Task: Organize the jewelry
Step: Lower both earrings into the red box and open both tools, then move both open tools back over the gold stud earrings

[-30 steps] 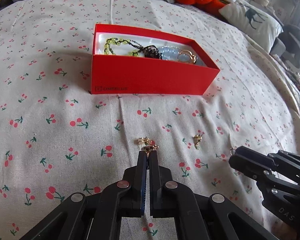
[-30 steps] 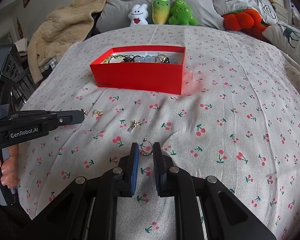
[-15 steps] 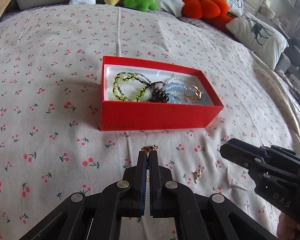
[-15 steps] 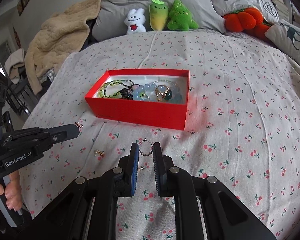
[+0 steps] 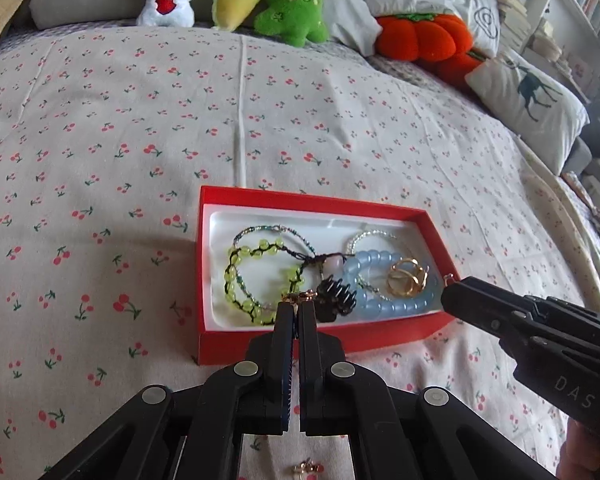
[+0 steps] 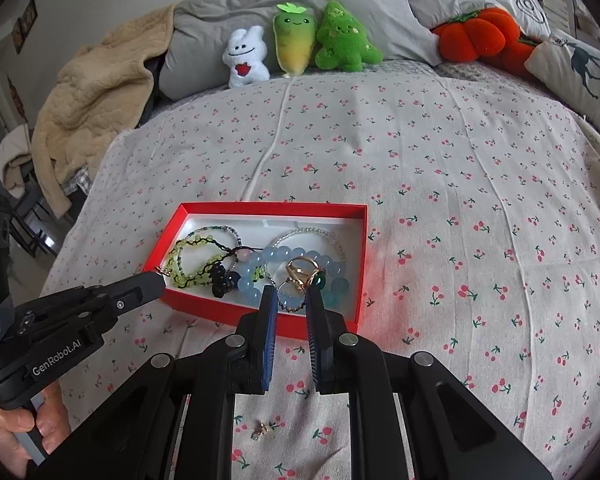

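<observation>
Over the red box (image 5: pixel 380 340) on the bed (image 5: pixel 100 160), the left tongs (image 5: pixel 299 308) pinch a gold earring (image 5: pixel 300 297); the right tongs (image 6: pixel 292 300), slightly parted, hold a hoop earring (image 6: pixel 290 298). Another earring (image 6: pixel 262 429) lies on the sheet.

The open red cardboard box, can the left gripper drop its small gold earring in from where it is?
Probably yes: the left gripper, shut on the small gold earring, is over the open red cardboard box, nothing between.
</observation>
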The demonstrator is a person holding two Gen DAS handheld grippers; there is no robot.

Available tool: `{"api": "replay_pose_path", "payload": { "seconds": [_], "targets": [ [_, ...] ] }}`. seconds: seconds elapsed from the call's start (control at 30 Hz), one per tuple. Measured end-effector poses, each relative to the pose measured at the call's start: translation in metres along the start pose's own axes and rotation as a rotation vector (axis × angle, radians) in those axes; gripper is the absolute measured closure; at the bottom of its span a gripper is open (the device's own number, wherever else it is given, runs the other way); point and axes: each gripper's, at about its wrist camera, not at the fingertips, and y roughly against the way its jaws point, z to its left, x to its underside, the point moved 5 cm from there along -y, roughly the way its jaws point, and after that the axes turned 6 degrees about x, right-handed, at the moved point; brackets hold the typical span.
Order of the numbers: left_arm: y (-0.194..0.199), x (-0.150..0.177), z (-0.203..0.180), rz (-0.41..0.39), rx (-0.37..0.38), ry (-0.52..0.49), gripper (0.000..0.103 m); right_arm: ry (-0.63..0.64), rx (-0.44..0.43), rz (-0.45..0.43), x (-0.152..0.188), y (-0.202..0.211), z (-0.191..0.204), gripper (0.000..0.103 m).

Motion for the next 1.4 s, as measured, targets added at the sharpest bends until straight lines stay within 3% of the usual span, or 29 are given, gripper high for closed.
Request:
{"api": "replay_pose_path", "payload": {
  "seconds": [0.33,0.47,0.67,0.9,1.07,1.3,1.4],
  "targets": [
    [-0.016,-0.009,0.008,0.029,-0.027,0.021,0.102,0.01,0.032,0.027,-0.004,-0.019,-0.002,0.088],
    [-0.007,-0.008,0.008,0.009,-0.027,0.027,0.079,0.015,0.037,0.032,-0.005,-0.022,0.0,0.088],
    [0.011,-0.002,0.007,0.001,-0.056,-0.002,0.074,0.012,0.046,0.035,-0.013,-0.024,0.003,0.088],
    [0.025,0.013,0.014,0.024,-0.09,0.0,0.057,0.004,0.042,0.017,-0.023,-0.017,0.004,0.085],
    [0.03,0.028,0.016,0.064,-0.124,-0.002,0.046,-0.006,0.037,0.009,-0.021,0.0,0.001,0.056],
    [0.042,0.045,0.007,0.085,-0.143,-0.024,0.024,-0.009,0.042,0.016,-0.005,0.025,-0.005,0.055],
    [0.046,0.054,0.002,0.098,-0.151,-0.039,0.018,-0.013,0.049,0.021,0.008,0.034,-0.009,0.048]
  ]
}}
